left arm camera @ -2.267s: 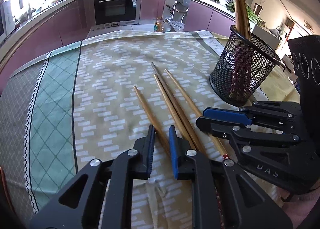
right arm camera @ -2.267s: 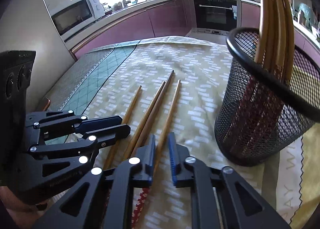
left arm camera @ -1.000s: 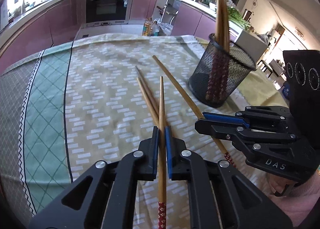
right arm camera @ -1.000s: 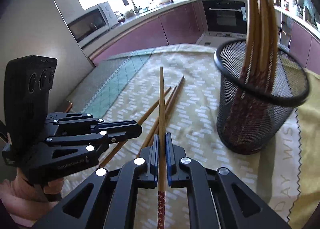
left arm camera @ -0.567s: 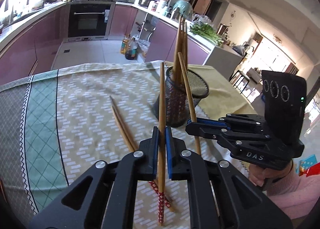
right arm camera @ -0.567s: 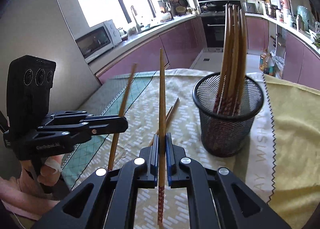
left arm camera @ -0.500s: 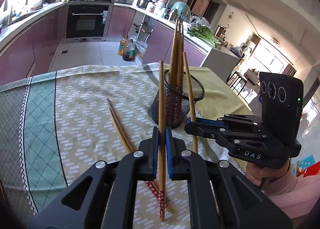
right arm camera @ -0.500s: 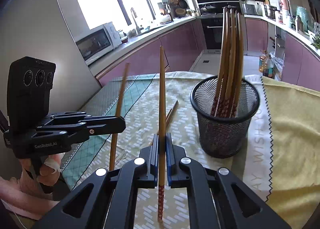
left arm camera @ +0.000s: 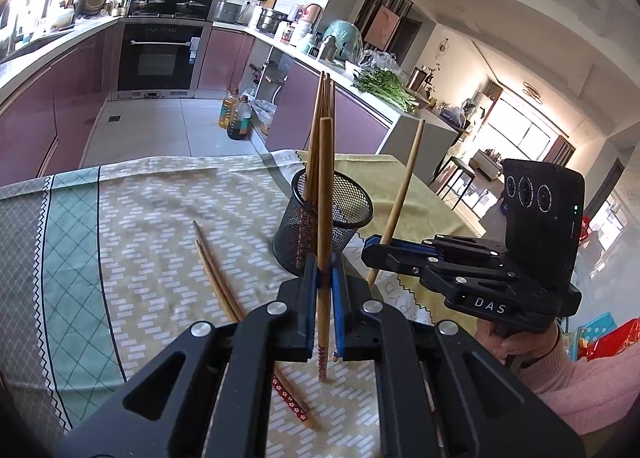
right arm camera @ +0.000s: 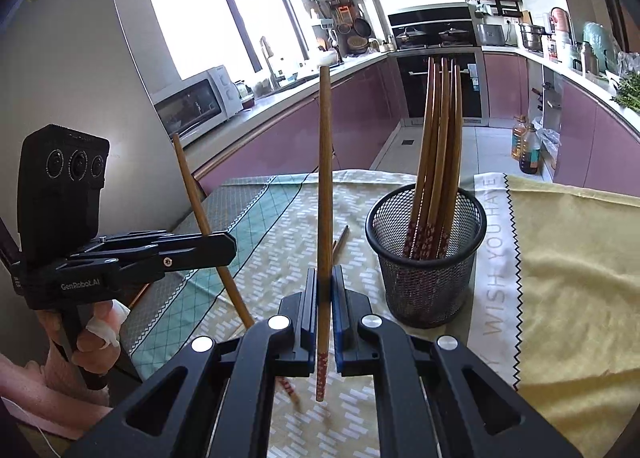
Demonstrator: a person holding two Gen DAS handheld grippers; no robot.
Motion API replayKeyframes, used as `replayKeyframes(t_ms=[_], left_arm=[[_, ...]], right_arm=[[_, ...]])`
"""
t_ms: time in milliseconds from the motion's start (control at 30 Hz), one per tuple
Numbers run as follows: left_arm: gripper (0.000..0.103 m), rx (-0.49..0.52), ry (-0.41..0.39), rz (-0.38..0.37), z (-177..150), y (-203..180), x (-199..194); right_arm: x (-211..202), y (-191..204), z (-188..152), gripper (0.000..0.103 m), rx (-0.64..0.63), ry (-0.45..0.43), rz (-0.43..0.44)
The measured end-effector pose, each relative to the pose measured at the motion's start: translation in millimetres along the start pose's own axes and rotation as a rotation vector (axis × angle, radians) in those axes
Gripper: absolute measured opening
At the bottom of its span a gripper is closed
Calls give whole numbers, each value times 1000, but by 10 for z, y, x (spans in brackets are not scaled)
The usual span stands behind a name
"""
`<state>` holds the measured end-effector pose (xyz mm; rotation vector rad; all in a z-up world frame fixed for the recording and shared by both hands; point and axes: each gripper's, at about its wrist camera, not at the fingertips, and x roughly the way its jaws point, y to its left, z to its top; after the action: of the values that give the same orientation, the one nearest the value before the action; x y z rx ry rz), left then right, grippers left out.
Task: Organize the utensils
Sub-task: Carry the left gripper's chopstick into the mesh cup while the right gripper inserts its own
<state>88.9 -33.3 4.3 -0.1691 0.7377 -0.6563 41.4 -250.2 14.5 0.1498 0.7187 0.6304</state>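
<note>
Two hand-held grippers hang above a kitchen table, each pinching a single wooden chopstick. The left gripper [left arm camera: 325,278] has its jaws pressed onto a chopstick [left arm camera: 324,194] that stands nearly upright, its red-patterned end pointing down clear of the cloth. To its right the right gripper [right arm camera: 325,290] clamps a second chopstick [right arm camera: 325,178] the same way, patterned end hanging below the jaws. From the left wrist camera, that second chopstick leans slightly, just to the right of a black mesh holder [left arm camera: 348,210].

The mesh holder stands on the tablecloth [left arm camera: 140,238], beyond both grippers, with several chopsticks [right arm camera: 438,146] already standing in it, patterned ends down. Two loose chopsticks [left arm camera: 216,278] lie side by side on the patterned cloth, left of the holder and touching each other along their length.

A hand in a pink sleeve [left arm camera: 588,374] grips the right tool's handle. Purple kitchen cabinets [right arm camera: 288,130] curve round the far side of the room.
</note>
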Motion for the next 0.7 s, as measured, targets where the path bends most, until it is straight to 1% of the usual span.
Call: replayKeyframes(t_ms=[700], left_arm=[[7, 18, -44, -4, 147, -52, 20]], right_arm=[[-118, 26, 170, 6, -26, -63, -10]])
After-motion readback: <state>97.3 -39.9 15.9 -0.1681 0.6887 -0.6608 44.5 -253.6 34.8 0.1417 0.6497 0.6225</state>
